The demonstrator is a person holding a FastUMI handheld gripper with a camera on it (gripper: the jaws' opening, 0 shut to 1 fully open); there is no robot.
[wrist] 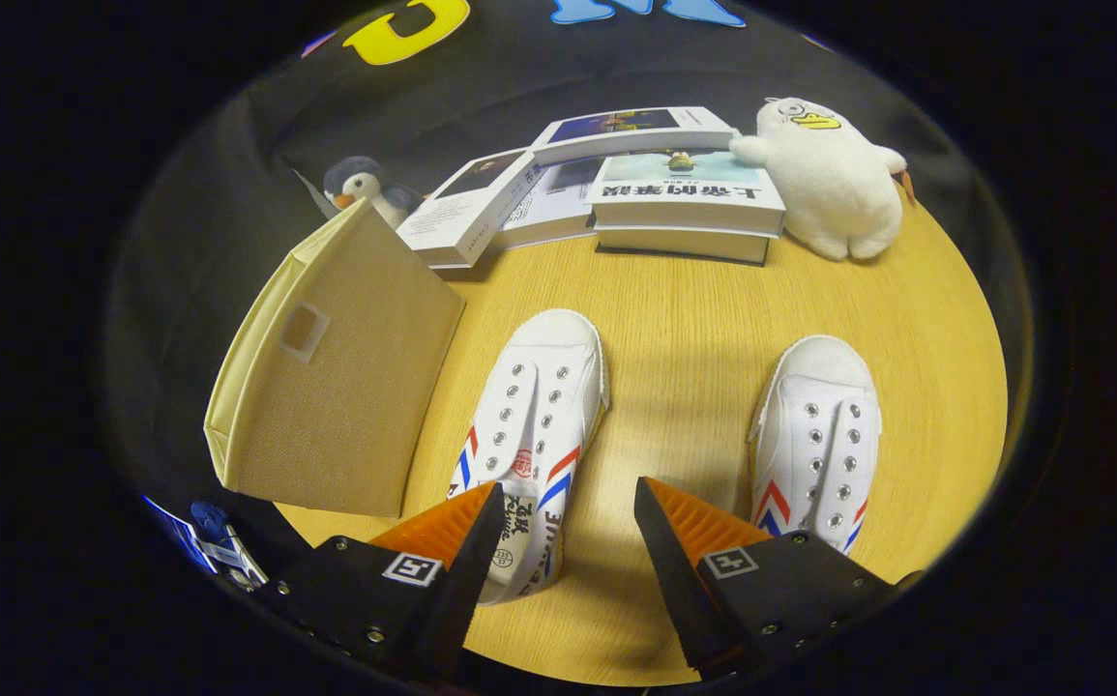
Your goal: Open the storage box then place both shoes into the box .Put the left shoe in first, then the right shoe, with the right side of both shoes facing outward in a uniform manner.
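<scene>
Two white canvas shoes with red and blue stripes lie on the round wooden table [693,319], toes pointing away from me. The left shoe [534,416] is just ahead of my left finger, its heel partly under that finger. The right shoe [819,435] lies beyond my right finger, off to its right. A beige fabric storage box [340,377] with its lid closed stands left of the left shoe, a small label window on top. My gripper [568,503] hovers open above the table, with bare tabletop between its fingers.
Several books [616,184] are stacked and fanned out at the far side of the table. A white plush duck [829,179] sits to their right, and a small penguin plush [360,188] sits behind the box. The table's edge curves close behind the box.
</scene>
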